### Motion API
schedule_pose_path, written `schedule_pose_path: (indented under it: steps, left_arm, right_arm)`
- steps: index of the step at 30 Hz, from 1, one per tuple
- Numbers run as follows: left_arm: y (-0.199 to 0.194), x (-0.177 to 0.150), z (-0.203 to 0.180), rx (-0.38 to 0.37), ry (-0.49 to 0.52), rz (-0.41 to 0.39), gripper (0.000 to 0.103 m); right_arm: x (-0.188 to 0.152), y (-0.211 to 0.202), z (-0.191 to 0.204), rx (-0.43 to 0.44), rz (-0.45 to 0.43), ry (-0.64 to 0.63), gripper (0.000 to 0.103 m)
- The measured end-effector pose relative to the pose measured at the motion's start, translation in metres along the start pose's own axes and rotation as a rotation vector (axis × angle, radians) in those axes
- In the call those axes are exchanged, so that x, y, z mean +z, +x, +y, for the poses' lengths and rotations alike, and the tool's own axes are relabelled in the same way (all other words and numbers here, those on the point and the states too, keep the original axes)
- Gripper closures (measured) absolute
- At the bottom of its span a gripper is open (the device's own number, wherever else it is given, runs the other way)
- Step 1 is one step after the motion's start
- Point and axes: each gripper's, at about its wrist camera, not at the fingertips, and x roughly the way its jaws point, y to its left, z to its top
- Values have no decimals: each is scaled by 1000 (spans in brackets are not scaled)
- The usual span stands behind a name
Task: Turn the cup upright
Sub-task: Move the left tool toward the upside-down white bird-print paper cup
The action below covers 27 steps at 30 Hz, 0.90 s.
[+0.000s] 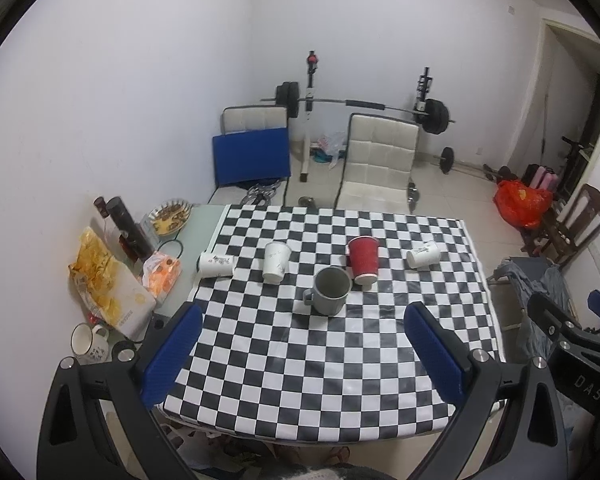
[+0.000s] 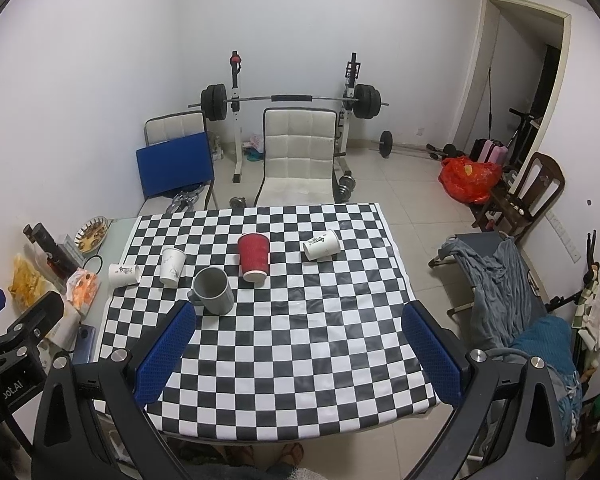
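Observation:
A checkered table holds several cups. A grey mug stands upright near the middle. A red paper cup and a white paper cup stand upside down. Two white paper cups lie on their sides, one at the left and one at the right. My left gripper and my right gripper are open and empty, above the table's near half.
Snack bags, a dark bottle, a plate and a patterned mug crowd the table's left side. White chairs and a barbell rack stand beyond. A cot with cloth is at the right.

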Motion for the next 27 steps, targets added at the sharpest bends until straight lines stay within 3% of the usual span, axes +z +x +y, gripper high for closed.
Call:
schedule_pose_path:
  steps: [6, 14, 19, 27]
  left_arm:
    - [38, -2, 6, 122, -68, 54, 0]
    - [97, -22, 32, 319, -119, 148, 0]
    - [129, -25, 51, 358, -136, 195, 0]
    - [213, 3, 77, 373, -96, 295, 0]
  right_arm:
    - [12, 48, 6, 62, 74, -31, 0]
    - [-5, 162, 48, 221, 237, -91, 0]
    - [-19, 211, 86, 276, 288, -124, 0]
    - [1, 288, 138, 286, 389, -153, 0]
